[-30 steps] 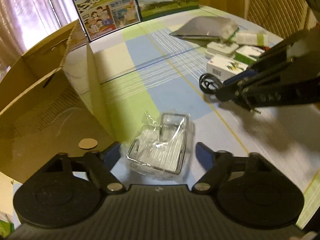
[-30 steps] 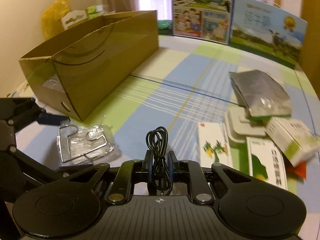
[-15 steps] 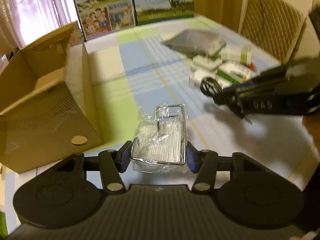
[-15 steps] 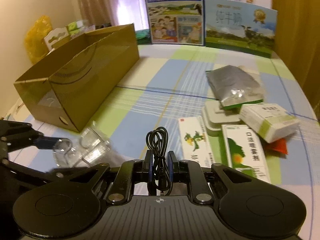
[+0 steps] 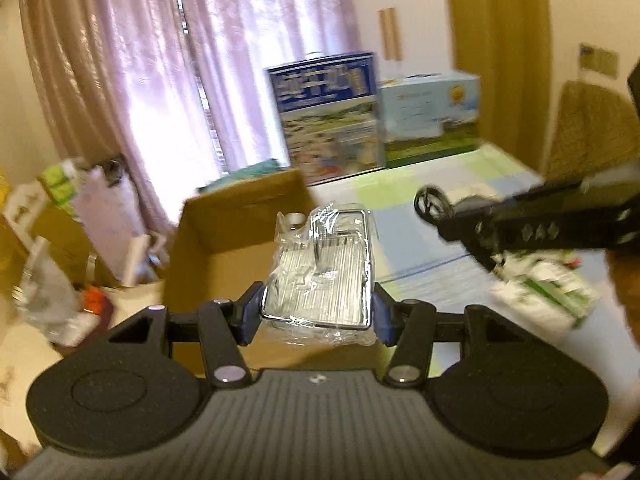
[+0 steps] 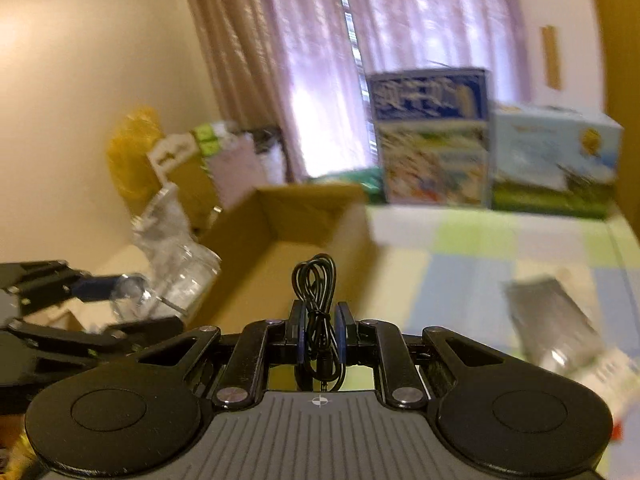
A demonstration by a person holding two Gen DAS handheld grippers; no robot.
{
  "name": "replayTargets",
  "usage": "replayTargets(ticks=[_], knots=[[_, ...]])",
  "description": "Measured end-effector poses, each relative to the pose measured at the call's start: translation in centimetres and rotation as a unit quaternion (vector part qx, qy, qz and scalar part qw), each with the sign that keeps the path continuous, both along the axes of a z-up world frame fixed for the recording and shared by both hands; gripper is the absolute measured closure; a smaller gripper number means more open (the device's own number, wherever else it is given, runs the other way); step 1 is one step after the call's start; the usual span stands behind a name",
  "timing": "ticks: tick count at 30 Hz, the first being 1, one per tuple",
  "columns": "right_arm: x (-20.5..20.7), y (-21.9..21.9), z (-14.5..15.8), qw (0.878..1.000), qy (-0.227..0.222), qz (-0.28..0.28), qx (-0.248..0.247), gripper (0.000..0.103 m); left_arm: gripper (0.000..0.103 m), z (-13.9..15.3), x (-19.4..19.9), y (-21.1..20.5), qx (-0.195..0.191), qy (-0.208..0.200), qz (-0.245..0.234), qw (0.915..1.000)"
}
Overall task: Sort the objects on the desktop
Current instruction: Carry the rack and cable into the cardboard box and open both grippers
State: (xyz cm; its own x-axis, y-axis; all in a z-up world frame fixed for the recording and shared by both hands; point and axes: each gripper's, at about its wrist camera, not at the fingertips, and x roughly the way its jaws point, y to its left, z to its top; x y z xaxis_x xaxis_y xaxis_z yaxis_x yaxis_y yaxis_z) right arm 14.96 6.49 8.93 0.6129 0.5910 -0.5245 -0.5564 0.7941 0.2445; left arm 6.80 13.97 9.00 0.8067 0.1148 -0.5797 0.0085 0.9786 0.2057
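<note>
Left gripper (image 5: pixel 318 312) clamped on plastic-wrapped wire rack (image 5: pixel 320 272), raised over open cardboard box (image 5: pixel 224 232) at table's left edge. Right gripper (image 6: pixel 319 332) pinched on coiled black cable (image 6: pixel 316 280), also aloft near box. Neither dropped yet. Packets (image 5: pixel 548 296) and foil pouch (image 6: pixel 548 316) left along table's right side, unsorted.

Left gripper (image 5: pixel 318 312) now closed on wrapped wire rack (image 5: pixel 320 276), lifted off table, raised over cardboard box (image 5: pixel 236 240).
</note>
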Motion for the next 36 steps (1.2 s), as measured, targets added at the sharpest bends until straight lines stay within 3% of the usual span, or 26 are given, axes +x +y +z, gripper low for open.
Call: replayTargets(ticks=[5,10,16,19,29,31,32,34,36], knots=[[3.3,5.9,-0.6,1.0,0.022,0.019,-0.005,0.092,0.054,-0.7,2.9,5.2,0.003,0.018,0.024,0.9996],[5.8,8.7,-2.9,0.998,0.058,0.017,-0.01,0.092,0.054,-3.2,5.1,8.7,-0.007,0.041,0.038,0.9984],[7.4,10.2,-5.2,0.997,0.076,0.015,-0.021,0.091,0.053,-5.3,6.8,10.0,-0.026,0.046,0.036,0.998],[7.6,10.4,-5.9,0.997,0.078,0.013,-0.025,0.091,0.047,-6.0,7.3,10.0,-0.026,0.042,0.038,0.9981],[7.7,10.7,-6.5,0.996,0.087,0.017,-0.02,0.091,0.036,-4.2,4.7,11.1,-0.036,0.002,0.069,0.997],[7.5,10.8,-6.1,0.996,0.083,0.014,-0.019,0.082,0.032,-3.7,3.9,11.1,-0.04,-0.004,0.071,0.9966],[7.3,10.6,-5.9,0.997,0.08,0.012,-0.013,0.069,0.032,-3.4,3.5,11.1,-0.042,-0.007,0.073,0.9964],[6.9,10.0,-5.0,0.997,0.071,0.006,-0.002,0.051,0.031,-2.9,2.7,11.0,-0.045,-0.012,0.076,0.996],[6.3,9.0,-3.9,0.998,0.061,0.004,0.008,0.05,0.031,-2.4,1.9,10.6,-0.048,-0.017,0.08,0.9955]])
